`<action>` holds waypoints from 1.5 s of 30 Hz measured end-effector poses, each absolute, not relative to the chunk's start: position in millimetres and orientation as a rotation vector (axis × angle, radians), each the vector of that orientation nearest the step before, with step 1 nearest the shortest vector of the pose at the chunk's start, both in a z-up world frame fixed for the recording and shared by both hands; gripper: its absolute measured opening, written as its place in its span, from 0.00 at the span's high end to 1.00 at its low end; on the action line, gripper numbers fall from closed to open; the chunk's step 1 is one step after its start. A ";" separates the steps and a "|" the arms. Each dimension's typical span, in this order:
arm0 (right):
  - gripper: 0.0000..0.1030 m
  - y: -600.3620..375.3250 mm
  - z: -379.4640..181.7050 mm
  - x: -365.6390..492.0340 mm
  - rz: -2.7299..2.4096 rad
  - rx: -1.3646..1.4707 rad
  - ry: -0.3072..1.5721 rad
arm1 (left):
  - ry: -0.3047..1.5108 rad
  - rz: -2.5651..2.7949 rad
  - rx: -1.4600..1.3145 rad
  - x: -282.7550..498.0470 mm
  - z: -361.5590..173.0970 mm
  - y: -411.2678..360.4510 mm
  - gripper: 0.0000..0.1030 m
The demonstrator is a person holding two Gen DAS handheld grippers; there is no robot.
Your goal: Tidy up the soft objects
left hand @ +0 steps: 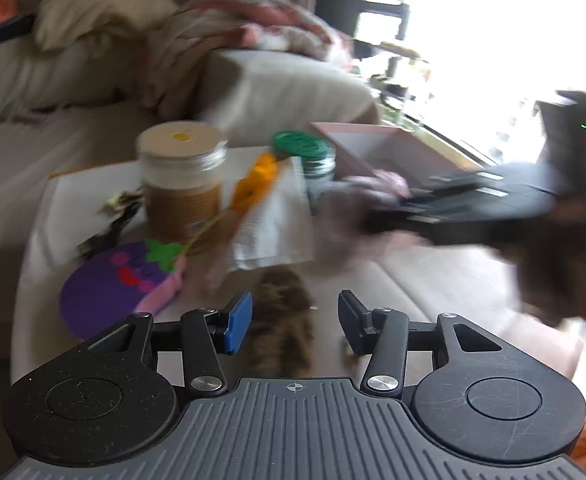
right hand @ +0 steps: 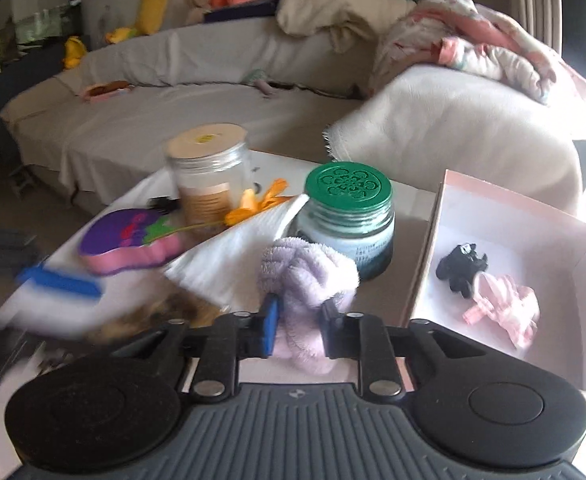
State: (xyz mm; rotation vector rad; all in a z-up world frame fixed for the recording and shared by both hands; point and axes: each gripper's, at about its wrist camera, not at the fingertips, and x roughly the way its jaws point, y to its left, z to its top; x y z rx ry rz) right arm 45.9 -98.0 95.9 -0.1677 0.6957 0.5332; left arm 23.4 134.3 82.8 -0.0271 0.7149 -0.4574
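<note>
Left gripper (left hand: 293, 322): jaws standing apart, pads pressing on nothing, pointing downward.
Right gripper (right hand: 299, 322): jaws pinching a lilac plush scrunchie (right hand: 309, 276), angling downward.

Left wrist view: motion blur smears the right gripper (left hand: 405, 204), so its jaws cannot be read there, and the brown furry object (left hand: 283, 324) between the left gripper's fingers has no legible outline. Window area overexposed; detail lost. Right wrist view: the lavender terry scrunchie (right hand: 307, 280) is partly hidden by the pads pressing on it. The left gripper's blue pad (right hand: 59, 282) is a streak. The pink box (right hand: 433, 240) is cut by the right edge.
</note>
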 end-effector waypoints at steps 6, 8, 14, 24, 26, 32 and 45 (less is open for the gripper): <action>0.86 -125.6 107.8 -12.3 0.437 -0.324 0.648 | 0.777 -0.443 -0.020 57.8 71.3 115.6 0.49; 0.86 -130.1 105.0 -26.1 0.387 -0.401 0.640 | 0.789 -0.418 0.033 66.5 62.0 103.8 0.49; 0.76 -147.1 101.4 -40.3 0.476 -0.336 0.669 | 0.840 -0.547 0.056 53.9 51.1 84.7 0.68; 0.56 -135.6 104.1 -42.5 0.517 -0.298 0.626 | 0.784 -0.682 -0.050 4.2 92.1 122.1 0.64; 0.56 -134.6 103.0 -42.1 0.514 -0.297 0.629 | 0.718 -0.563 -0.090 12.0 105.2 151.0 0.63; 0.56 -132.3 100.3 -35.8 0.498 -0.268 0.647 | 0.660 -0.193 -0.263 74.1 86.7 250.9 0.64; 0.56 -122.5 92.3 -25.0 0.508 -0.254 0.681 | 0.815 -0.319 -0.258 35.6 52.8 243.6 0.49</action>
